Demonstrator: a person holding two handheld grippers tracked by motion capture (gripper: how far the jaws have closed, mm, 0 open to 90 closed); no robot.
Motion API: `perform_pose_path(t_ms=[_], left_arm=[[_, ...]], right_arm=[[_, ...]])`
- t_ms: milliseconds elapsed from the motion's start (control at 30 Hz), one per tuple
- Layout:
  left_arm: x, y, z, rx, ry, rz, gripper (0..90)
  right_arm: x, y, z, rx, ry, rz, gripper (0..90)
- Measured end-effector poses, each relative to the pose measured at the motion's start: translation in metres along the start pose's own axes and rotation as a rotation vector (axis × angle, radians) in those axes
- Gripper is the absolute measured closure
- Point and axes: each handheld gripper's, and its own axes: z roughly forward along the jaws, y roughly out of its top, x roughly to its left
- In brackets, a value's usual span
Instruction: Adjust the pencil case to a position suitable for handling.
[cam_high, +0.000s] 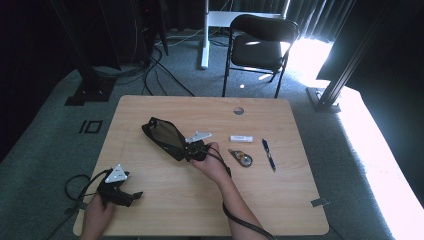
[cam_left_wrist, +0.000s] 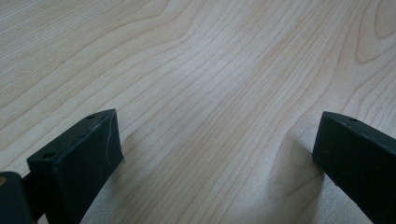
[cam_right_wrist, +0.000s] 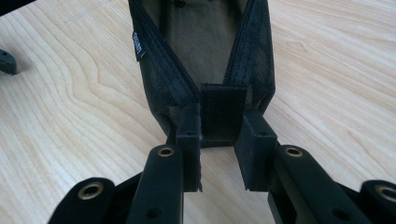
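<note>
Jaws of the right gripper (cam_right_wrist: 218, 140) are clamped on the black fabric tab at the near end of the black mesh zip pouch (cam_right_wrist: 205, 56); in the right gripper view the tab sits squarely between the two pads, with the pouch's open mouth spreading away beyond them. Those of the left gripper (cam_left_wrist: 217, 154) stand wide apart with only bare wood between them.

Largest in sight is the pale wooden table (cam_high: 165, 200), its grain plain in both gripper views. On it, left of centre in the high view, lies the pouch (cam_high: 165, 137), slanting from the upper left down to the right gripper (cam_high: 192, 152), which grips its lower right end. The person's right hand (cam_high: 212, 165) holds that gripper, the forearm coming in from the bottom edge with a black cable trailing along it. The left gripper (cam_high: 120, 192) rests near the table's lower left corner, held by the left hand (cam_high: 97, 215), well apart from the pouch.

Right of the pouch lie three smaller things: a dark blue pen (cam_high: 269, 155), farthest right; a dark correction-tape dispenser (cam_high: 241, 158), just beside the right hand; and a small white tube (cam_high: 241, 138) above the dispenser.
</note>
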Motion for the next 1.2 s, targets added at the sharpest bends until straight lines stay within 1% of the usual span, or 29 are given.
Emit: perform_pose_path(t_ms=[67,133,233,367,433,500,533,567,633,667,733,767,833,900,933,1167,1200], left_arm=[[0.0,0.0,0.0,0.0,0.0,0.0,1.5],[0.0,0.0,0.0,0.0,0.0,0.0,1.5],[0.0,0.0,0.0,0.0,0.0,0.0,1.5],[0.0,0.0,0.0,0.0,0.0,0.001,1.5],[0.0,0.0,0.0,0.0,0.0,0.001,1.5],[0.0,0.0,0.0,0.0,0.0,0.0,1.5],[0.0,0.0,0.0,0.0,0.0,0.001,1.5],[0.0,0.0,0.0,0.0,0.0,0.0,1.5],[0.0,0.0,0.0,0.0,0.0,0.001,1.5],[0.0,0.0,0.0,0.0,0.0,0.0,1.5],[0.0,0.0,0.0,0.0,0.0,0.001,1.5],[0.0,0.0,0.0,0.0,0.0,0.001,1.5],[0.0,0.0,0.0,0.0,0.0,0.0,1.5],[0.0,0.0,0.0,0.0,0.0,0.0,1.5],[0.0,0.0,0.0,0.0,0.0,0.0,1.5],[0.0,0.0,0.0,-0.001,-0.001,0.001,1.5],[0.0,0.0,0.0,0.0,-0.001,0.001,1.5]], right_arm=[[0.0,-0.004,-0.005,-0.004,-0.006,0.006,72.5],[-0.001,-0.009,-0.01,-0.009,-0.008,0.024,72.5],[-0.001,-0.017,-0.017,-0.013,-0.009,0.028,72.6],[-0.002,-0.026,-0.029,-0.002,-0.003,0.028,72.6],[-0.001,-0.029,-0.036,0.019,-0.007,0.015,72.6],[0.0,-0.034,-0.043,0.018,-0.007,0.021,72.7],[0.001,-0.036,-0.045,0.028,-0.002,0.02,72.7],[0.001,-0.039,-0.048,0.022,0.002,0.025,72.7],[0.002,-0.044,-0.054,0.03,0.001,0.018,72.7],[0.002,-0.046,-0.058,0.024,-0.003,0.023,72.7],[0.003,-0.051,-0.064,0.024,-0.012,0.019,72.7],[0.003,-0.051,-0.064,0.024,-0.012,0.019,72.7],[0.002,-0.06,-0.071,0.018,-0.009,0.036,72.7],[0.002,-0.063,-0.073,0.01,-0.01,0.043,72.7],[0.003,-0.068,-0.079,0.014,-0.01,0.033,72.7],[-0.001,-0.081,-0.095,0.01,-0.017,0.067,72.8],[-0.001,-0.083,-0.097,0.015,-0.017,0.063,72.8]])
